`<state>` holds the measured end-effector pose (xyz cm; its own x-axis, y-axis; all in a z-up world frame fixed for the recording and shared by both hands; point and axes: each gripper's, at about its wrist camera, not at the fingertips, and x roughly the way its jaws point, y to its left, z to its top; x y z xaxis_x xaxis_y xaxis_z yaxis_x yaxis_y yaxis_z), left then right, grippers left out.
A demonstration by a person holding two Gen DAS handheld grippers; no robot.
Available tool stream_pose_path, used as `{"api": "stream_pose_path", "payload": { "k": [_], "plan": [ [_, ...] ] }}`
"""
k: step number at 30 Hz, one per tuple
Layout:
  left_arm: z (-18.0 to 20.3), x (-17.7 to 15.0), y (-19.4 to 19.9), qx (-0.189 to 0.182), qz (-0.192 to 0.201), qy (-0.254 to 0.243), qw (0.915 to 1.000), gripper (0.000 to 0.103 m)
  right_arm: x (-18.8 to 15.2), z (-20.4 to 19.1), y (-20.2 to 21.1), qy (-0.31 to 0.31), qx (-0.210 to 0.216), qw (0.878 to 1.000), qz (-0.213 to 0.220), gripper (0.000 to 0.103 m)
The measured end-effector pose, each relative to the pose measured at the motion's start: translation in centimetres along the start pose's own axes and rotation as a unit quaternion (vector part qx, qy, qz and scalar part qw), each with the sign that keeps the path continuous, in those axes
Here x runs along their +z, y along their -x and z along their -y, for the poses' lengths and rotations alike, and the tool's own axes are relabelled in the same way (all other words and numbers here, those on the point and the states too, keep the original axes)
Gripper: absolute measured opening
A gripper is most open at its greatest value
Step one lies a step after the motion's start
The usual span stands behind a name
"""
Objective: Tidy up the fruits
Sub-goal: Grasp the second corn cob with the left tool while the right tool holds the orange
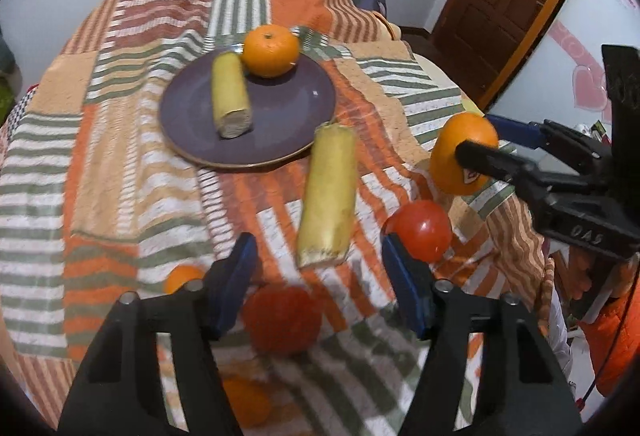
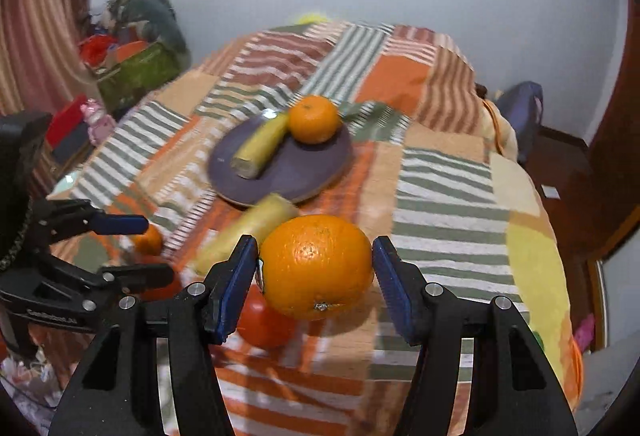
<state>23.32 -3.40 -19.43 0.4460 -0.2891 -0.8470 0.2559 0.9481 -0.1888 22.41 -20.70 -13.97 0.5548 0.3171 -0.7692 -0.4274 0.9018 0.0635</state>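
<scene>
My right gripper (image 2: 316, 276) brackets the large orange (image 2: 317, 266), fingers spread just wider than the fruit and not yet pinching; it looks to rest on the striped quilt (image 2: 448, 196). My left gripper (image 1: 316, 276) hangs open and empty over a red fruit (image 1: 282, 318). Beyond lies a loose banana piece (image 1: 328, 196), then the purple plate (image 1: 292, 116) with a mandarin (image 1: 271, 50). I judge this the grasp step: close, lift, carry to the plate.

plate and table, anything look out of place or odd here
Only a cut banana piece and a small orange lie on the purple plate. A longer banana piece, two red fruits and more oranges lie loose on the striped cloth.
</scene>
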Motion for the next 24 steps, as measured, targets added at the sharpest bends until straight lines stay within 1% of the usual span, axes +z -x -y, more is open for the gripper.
{"api": "stream_pose_path", "payload": {
  "k": [3, 5, 11, 13, 15, 16, 20, 22, 24],
  "plan": [
    [0.5, 1.0, -1.6, -0.001, -0.012, -0.009, 0.9999, 0.053, -0.5, 1.2, -1.2, -0.010, 0.002, 1.000, -0.019, 0.056],
    [0.8, 1.6, -2.6, 0.000, -0.020, -0.014, 0.9997, 0.051, -0.9, 1.8, -1.8, -0.017, 0.013, 0.999, -0.028, 0.056],
    [0.8, 2.7, -5.1, -0.001, -0.046, -0.015, 0.9988, 0.046, -1.2, 2.5, -2.0, -0.019, 0.032, 0.999, -0.029, 0.057],
    [0.7, 2.8, -5.7, -0.002, -0.051, -0.013, 0.9986, 0.045, -1.5, 2.8, -2.4, -0.023, 0.040, 0.998, -0.034, 0.063],
    [0.7, 2.9, -6.2, -0.002, -0.056, -0.012, 0.9983, 0.041, -1.8, 3.0, -2.7, -0.026, 0.049, 0.998, -0.039, 0.069],
    [0.6, 3.0, -6.5, -0.002, -0.059, -0.012, 0.9982, 0.040, -1.9, 3.0, -2.8, -0.027, 0.056, 0.997, -0.042, 0.069],
    [0.4, 3.1, -7.0, -0.011, -0.060, -0.009, 0.9981, 0.040, -2.0, 2.7, -3.1, -0.021, 0.065, 0.997, -0.044, 0.069],
    [0.3, 3.0, -6.9, -0.014, -0.058, -0.010, 0.9982, 0.040, -1.9, 2.7, -3.0, -0.021, 0.073, 0.996, -0.041, 0.064],
    [0.1, 3.1, -6.7, -0.019, -0.057, -0.005, 0.9982, 0.039, -1.8, 2.8, -2.9, -0.025, 0.072, 0.996, -0.039, 0.064]
  ]
}}
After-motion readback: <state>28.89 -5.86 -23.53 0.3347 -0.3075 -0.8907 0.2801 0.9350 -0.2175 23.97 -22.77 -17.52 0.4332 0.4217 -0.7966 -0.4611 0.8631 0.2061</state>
